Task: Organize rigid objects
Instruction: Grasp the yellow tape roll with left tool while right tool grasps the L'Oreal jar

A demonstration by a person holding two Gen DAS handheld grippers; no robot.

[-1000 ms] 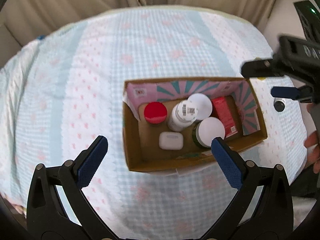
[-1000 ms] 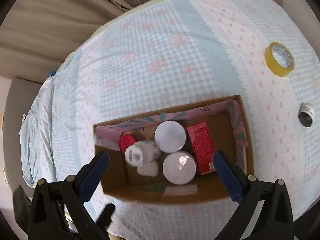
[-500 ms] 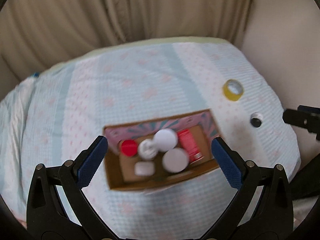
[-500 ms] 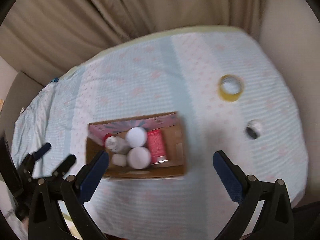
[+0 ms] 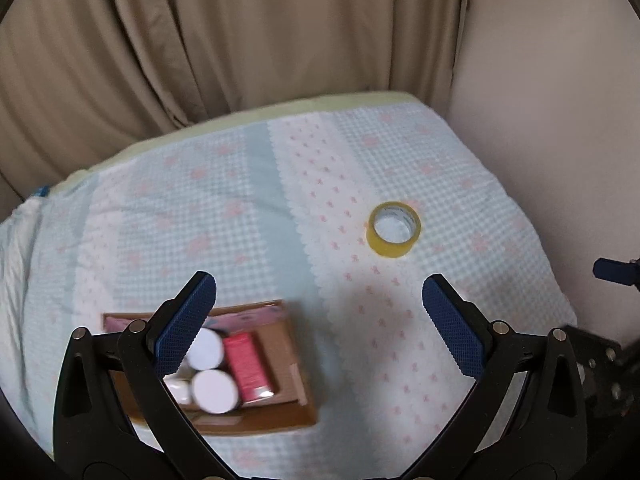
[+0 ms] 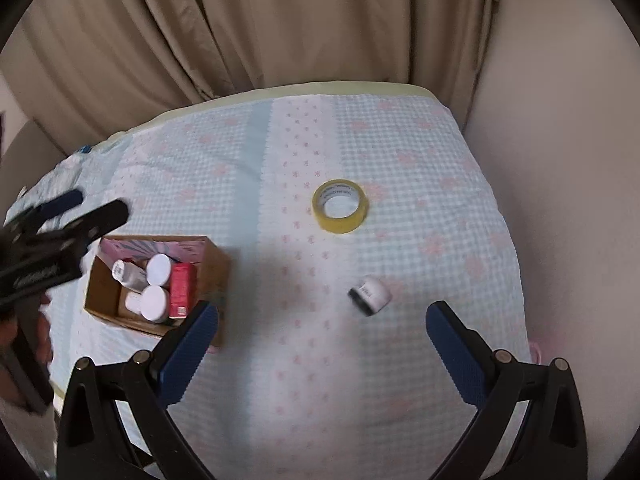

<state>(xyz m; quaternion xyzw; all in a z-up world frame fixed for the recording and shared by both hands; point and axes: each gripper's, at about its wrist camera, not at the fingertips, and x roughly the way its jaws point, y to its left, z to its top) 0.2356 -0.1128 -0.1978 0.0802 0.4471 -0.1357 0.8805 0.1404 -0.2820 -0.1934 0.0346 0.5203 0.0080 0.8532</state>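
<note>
A cardboard box [image 6: 218, 268] [image 5: 298, 376] on the checked cloth holds two white-lidded jars [image 6: 154, 302], a white bottle [image 6: 128, 274], a red carton [image 6: 182, 288] [image 5: 248, 364] and a small white case. A yellow tape roll [image 6: 340, 205] [image 5: 394, 229] lies flat beyond it. A small white jar with a black lid [image 6: 369, 295] lies on its side, just ahead of my right gripper [image 6: 322, 330], which is open and empty. My left gripper [image 5: 319, 304] is open and empty too, raised above the box's right end, with its left finger [image 5: 186, 322] across the box.
The cloth covers a table [image 6: 400, 360] whose right edge runs along a pale wall [image 6: 568, 200]. Beige curtains [image 6: 280, 24] hang behind the far edge. In the right wrist view the left gripper and a hand [image 6: 24, 332] are at the far left.
Both grippers have drawn up and back from the box, so it looks smaller and lower left. The tape roll and the small jar have come into fuller view. Both stay open.
</note>
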